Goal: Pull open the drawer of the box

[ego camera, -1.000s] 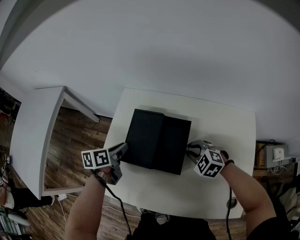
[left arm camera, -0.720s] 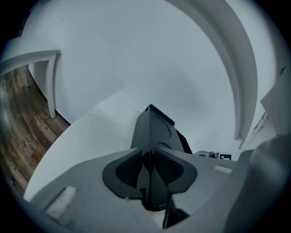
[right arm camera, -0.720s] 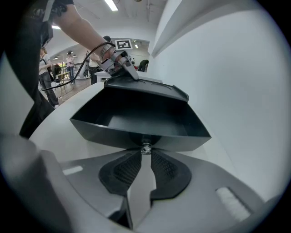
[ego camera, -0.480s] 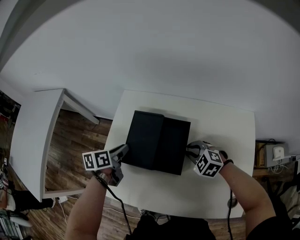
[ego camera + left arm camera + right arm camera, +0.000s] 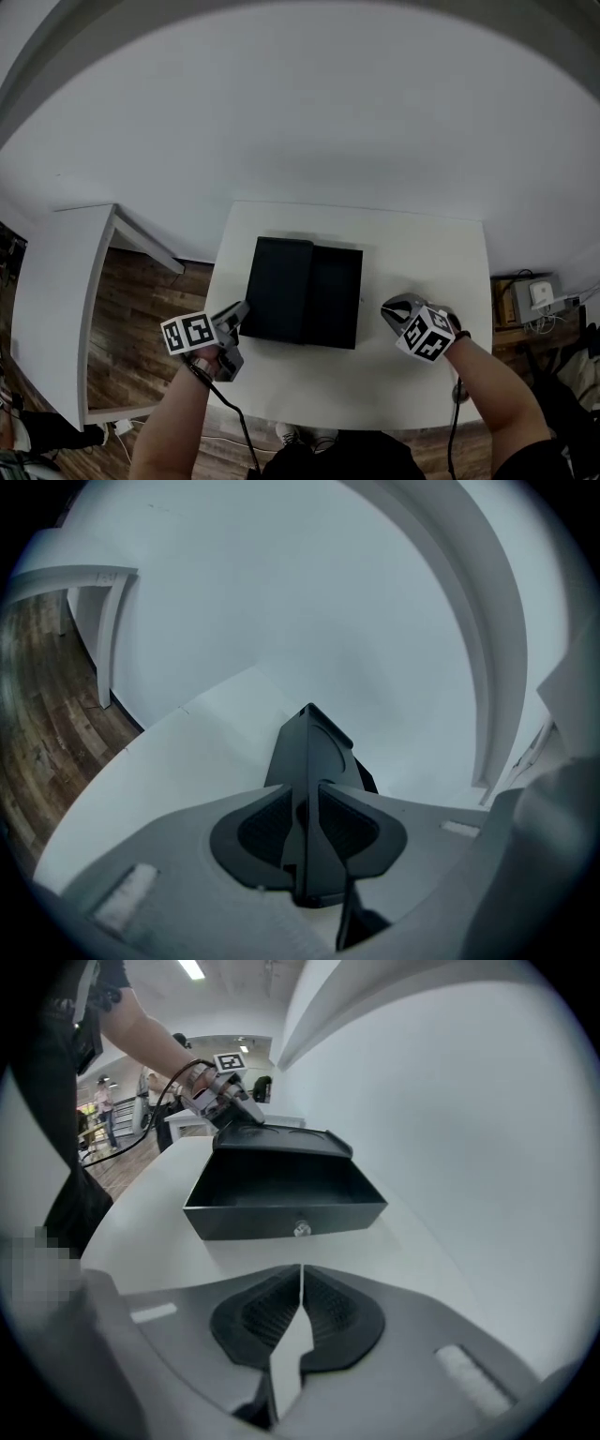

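Observation:
A black box (image 5: 277,286) lies on the white table (image 5: 422,272), its drawer (image 5: 336,295) pulled out to the right and empty inside. My left gripper (image 5: 242,314) is shut on the box's left edge; in the left gripper view that edge (image 5: 314,752) runs between the pads of the left gripper (image 5: 302,827). My right gripper (image 5: 387,309) hangs a short way right of the drawer front. Its jaws have just been closing and nothing is between them. In the right gripper view the right gripper (image 5: 300,1302) faces the drawer's small knob (image 5: 301,1229), apart from it.
A second white table (image 5: 56,281) stands to the left over wooden floor (image 5: 159,300). A white wall rises behind the table. A small device (image 5: 534,298) sits on a stand to the right. Cables trail from both grippers toward the person.
My right gripper has drawn back to the right, off the drawer front, leaving a gap. The left gripper and the box have stayed put. The head view has tilted up a little.

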